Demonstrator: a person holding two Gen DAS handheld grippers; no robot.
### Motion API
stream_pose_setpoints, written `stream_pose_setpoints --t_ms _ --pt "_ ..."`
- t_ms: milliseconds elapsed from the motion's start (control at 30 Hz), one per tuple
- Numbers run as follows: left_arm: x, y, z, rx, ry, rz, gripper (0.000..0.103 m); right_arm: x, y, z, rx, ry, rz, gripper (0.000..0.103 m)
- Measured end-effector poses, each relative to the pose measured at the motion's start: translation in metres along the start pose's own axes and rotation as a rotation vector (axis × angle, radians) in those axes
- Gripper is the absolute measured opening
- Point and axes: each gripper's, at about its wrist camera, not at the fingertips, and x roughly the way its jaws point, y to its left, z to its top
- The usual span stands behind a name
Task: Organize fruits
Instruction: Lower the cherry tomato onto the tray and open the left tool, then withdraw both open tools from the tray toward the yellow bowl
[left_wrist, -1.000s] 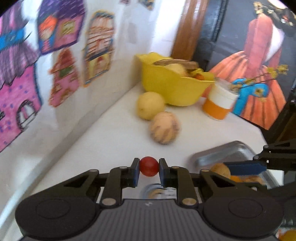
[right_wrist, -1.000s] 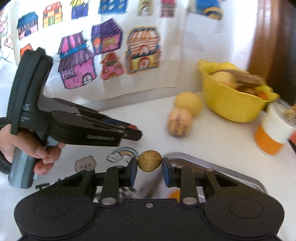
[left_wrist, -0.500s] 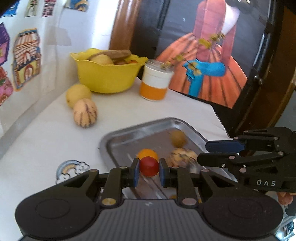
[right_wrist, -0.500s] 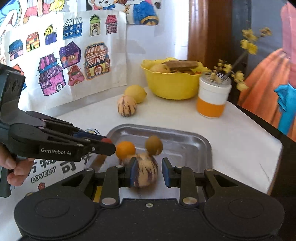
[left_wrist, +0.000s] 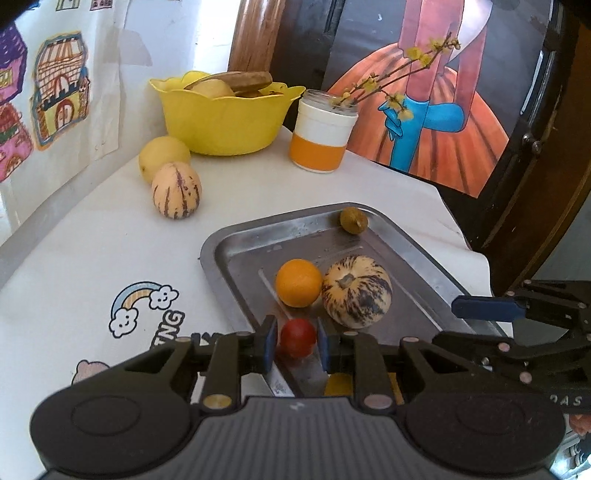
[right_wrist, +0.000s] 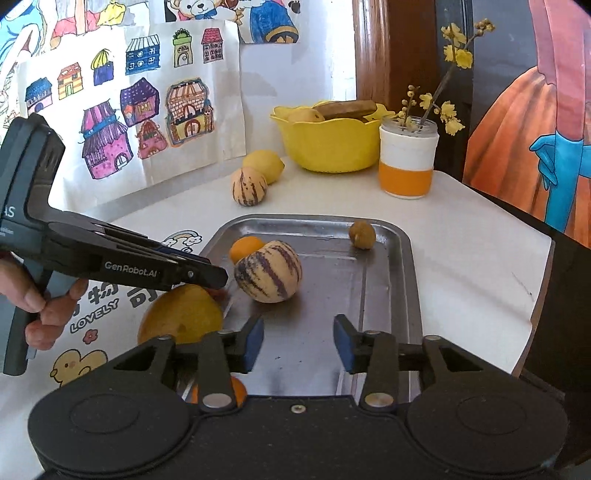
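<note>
Left wrist: tongs (left) grip tomato.

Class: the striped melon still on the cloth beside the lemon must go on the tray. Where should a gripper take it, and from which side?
Grip the striped melon across its rounded middle, from above. The lemon touches its far side, so place the fingers on its open left and right flanks.

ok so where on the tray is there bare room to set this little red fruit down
The tray's right half is bare, from the small brown fruit at the far corner down to the right tongs. The left side is crowded: orange, striped melon and a yellow fruit near the left tongs.
</note>
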Motion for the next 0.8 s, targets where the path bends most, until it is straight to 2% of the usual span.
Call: stream_pose_setpoints --t_ms 100,167,233,367,467,633,800 --pt "-0.006 -0.001 0.0 -0.002 -0.012 0.0 0.037 -0.006 0.005 -0.001 -0.005 -0.004 -0.01 0.058" --pt "-0.013 -0.001 0.0 -0.01 -0.022 0.001 0.058 -0.012 0.008 -0.001 -0.007 -0.009 -0.017 0.066" --pt "-0.023 -0.001 -0.002 -0.021 -0.046 0.004 0.073 -0.02 0.012 -0.001 -0.005 -0.016 -0.023 0.074" --pt "-0.044 0.0 -0.006 -0.027 -0.078 0.001 0.093 -0.037 0.021 -0.003 -0.006 -0.029 -0.029 0.087" --pt "-0.062 -0.001 -0.015 -0.006 -0.096 0.007 0.099 -0.052 0.032 -0.007 -0.008 -0.034 -0.031 0.097" --pt "-0.093 -0.003 -0.035 0.033 -0.116 0.012 0.102 -0.073 0.057 -0.018 -0.038 -0.019 -0.039 0.101" --pt "-0.116 -0.002 -0.059 0.056 -0.099 0.012 0.102 -0.089 0.082 -0.033 -0.07 0.028 -0.051 0.102"
